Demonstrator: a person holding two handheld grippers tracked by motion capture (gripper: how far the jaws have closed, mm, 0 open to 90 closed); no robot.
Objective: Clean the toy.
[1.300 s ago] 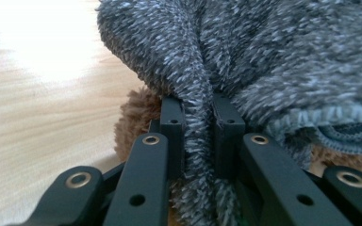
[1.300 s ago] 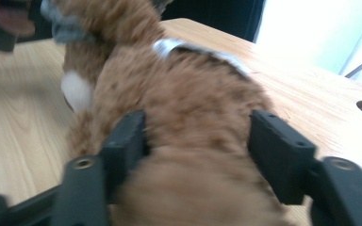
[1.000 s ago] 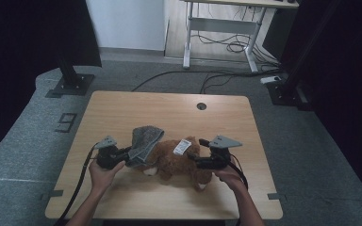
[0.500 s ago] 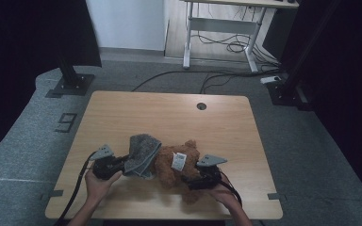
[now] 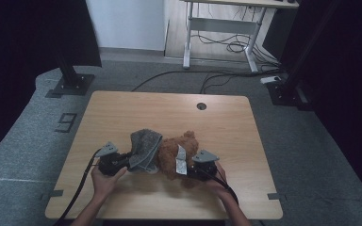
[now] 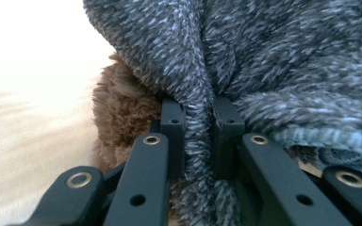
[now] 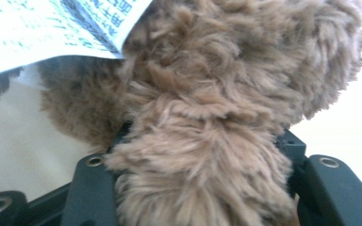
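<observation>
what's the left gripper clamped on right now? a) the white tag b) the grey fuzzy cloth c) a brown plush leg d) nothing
b: in the left gripper view the left gripper pinches a fold of the grey fuzzy cloth between its jaws, with the brown plush toy behind it.

A wooden table (image 5: pixel 122 113) stands on grey carpet (image 5: pixel 23 141), white desk (image 5: pixel 221 28) behind.

Left gripper (image 5: pixel 125 162): low near the table's front edge, jaws clamped on a fold of grey fabric (image 6: pixel 198 122).
Right gripper (image 5: pixel 191 170): low near the front edge, jaws just closing around a brown plush limb (image 7: pixel 202 165).
Forearms: enter over the front edge.
</observation>
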